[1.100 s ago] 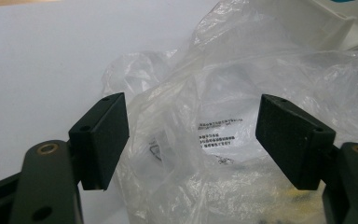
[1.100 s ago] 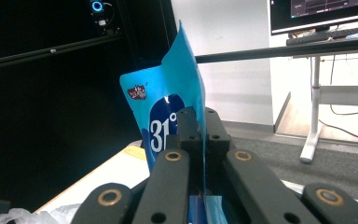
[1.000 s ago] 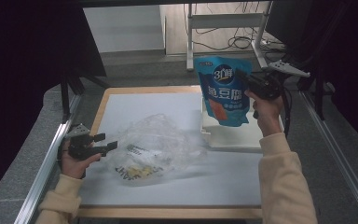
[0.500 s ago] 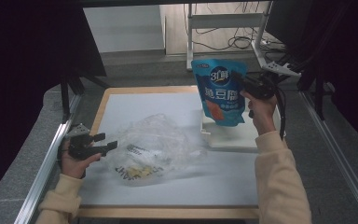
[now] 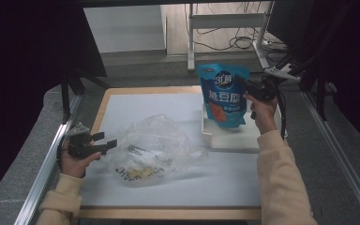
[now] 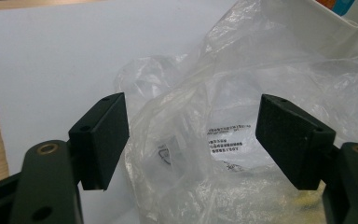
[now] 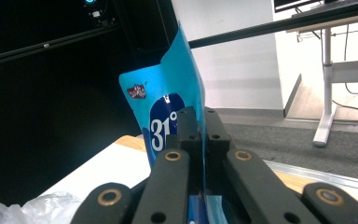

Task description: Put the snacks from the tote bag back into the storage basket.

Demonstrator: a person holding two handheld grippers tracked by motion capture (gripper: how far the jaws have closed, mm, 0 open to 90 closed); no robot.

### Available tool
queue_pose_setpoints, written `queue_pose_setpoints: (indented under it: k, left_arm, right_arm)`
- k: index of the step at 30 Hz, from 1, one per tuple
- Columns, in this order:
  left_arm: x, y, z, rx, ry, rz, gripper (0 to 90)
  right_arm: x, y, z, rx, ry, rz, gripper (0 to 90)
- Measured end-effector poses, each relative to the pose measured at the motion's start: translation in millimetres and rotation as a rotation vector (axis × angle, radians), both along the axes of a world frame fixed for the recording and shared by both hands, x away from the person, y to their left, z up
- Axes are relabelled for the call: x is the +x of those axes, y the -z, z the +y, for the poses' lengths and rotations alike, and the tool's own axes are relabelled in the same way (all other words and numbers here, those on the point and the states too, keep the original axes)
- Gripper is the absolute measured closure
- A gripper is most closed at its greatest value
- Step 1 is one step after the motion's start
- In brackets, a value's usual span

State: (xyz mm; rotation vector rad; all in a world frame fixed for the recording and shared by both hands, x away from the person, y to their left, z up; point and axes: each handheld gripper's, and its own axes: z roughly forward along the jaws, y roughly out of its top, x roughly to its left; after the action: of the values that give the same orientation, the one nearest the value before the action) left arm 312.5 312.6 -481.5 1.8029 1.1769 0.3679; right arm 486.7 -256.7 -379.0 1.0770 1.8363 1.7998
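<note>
Above the white tray (image 5: 243, 138), right gripper (image 5: 243, 86) fingers clench a blue "31°" pouch (image 5: 224, 96); left gripper (image 5: 108, 140) fingers gape.

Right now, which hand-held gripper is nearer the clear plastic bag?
Left. The left hand-held gripper sits open at the clear plastic bag; the right hand-held gripper holds the blue pouch over the white tray.

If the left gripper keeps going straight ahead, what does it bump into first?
Most likely the clear plastic bag: the open left gripper points right at its crinkled side, close ahead.
</note>
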Motion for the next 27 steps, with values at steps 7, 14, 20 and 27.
queue_pose_setpoints:
  k: [7,14,20,27]
  left_arm:
    - [0.1,-1.4,-1.3,0.000,-0.003,-0.001,26.2]
    - [-2.9,-5.8,-1.0,-0.004,0.003,-0.018,26.1]
    - [-4.7,-9.5,-1.7,-0.007,0.016,-0.031,26.0]
    - [-4.6,-13.1,-0.5,-0.021,0.038,-0.045,26.0]
  right_arm:
    - [6.0,4.9,-19.9,-0.005,0.010,0.009,88.0]
    - [5.1,5.5,-32.9,-0.052,0.031,0.020,86.5]
    - [3.5,3.2,-37.3,-0.089,0.064,0.022,83.0]
    - [-3.7,0.1,-38.8,-0.140,0.088,0.028,76.3]
